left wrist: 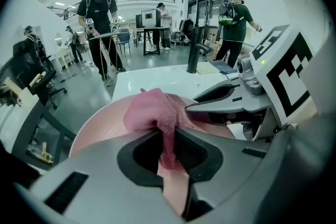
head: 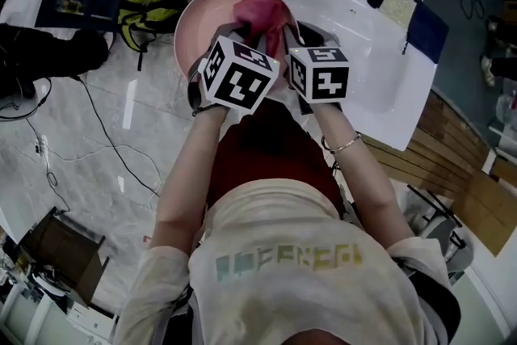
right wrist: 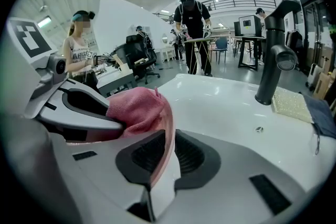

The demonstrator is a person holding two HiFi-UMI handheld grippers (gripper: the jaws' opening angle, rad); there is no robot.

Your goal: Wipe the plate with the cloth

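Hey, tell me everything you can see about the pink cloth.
The cloth is pink, soft and nubby like terry towelling, crumpled into a loose heap. One fold is pinched between the jaws of the left gripper, which are shut on it. The rest lies on the face of the pink plate, by the white sink. The right gripper clamps the plate's rim just beside it.

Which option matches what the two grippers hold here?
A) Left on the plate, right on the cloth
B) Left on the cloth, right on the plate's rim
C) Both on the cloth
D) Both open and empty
B: in the left gripper view, the left gripper has its jaws pinched on the pink cloth. In the right gripper view, the right gripper is closed on the thin rim of the pink plate.
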